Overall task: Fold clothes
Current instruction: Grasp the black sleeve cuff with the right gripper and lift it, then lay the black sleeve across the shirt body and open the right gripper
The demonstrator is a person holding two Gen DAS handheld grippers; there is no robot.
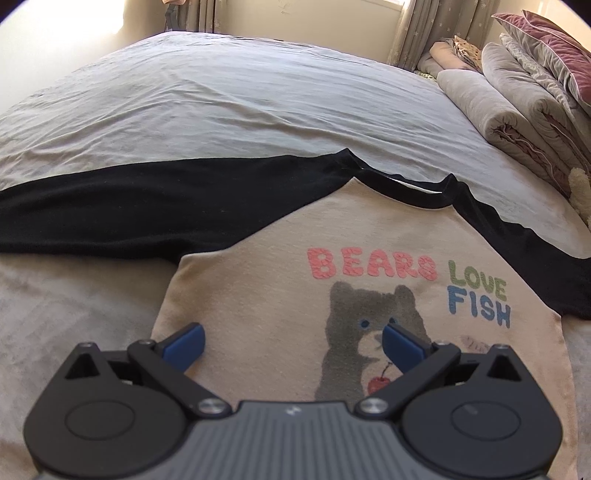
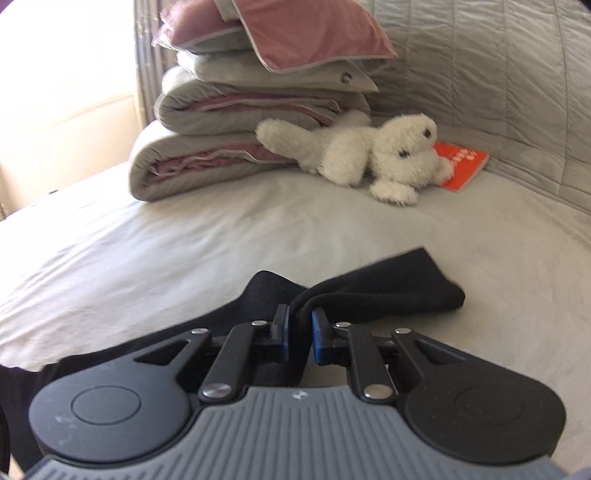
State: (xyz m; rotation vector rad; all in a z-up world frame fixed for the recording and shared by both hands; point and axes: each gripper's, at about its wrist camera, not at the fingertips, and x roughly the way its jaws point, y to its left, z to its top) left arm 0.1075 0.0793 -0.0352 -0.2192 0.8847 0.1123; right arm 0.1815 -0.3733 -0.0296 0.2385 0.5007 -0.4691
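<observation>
- My left gripper (image 1: 293, 341) hangs over the shirt (image 1: 266, 295) with its blue fingers (image 1: 186, 341) spread wide apart; nothing sits between them, and I cannot tell whether the tips touch the cloth.
- The shirt lies face up, spread across the bed (image 1: 221, 103): a beige body with black raglan sleeves and a black collar band.
- Its print reads "BEARS LOVE FISH" above a grey bear (image 1: 354, 332) with a red cherry below its chin.
- One black sleeve (image 1: 110, 210) stretches out flat to the left in the left wrist view; the other runs off toward the right edge.
- My right gripper (image 2: 299, 326) has its fingers (image 2: 318, 332) drawn close together, pinching a fold of the black sleeve end (image 2: 388, 288) between the pads.
- From the pinch the black cloth bunches up, one part trailing off to the right across the sheet and another passing back under the gripper body.
- Past the sleeve in the right wrist view, a stack of folded grey and pink quilts (image 2: 229, 147) sits on the bed, with pink pillows (image 2: 295, 33) on top.
- A white plush toy (image 2: 369, 155) lies against the quilts, its head resting on an orange booklet (image 2: 461, 166).
- A grey quilted headboard (image 2: 498, 74) rises behind them.
</observation>
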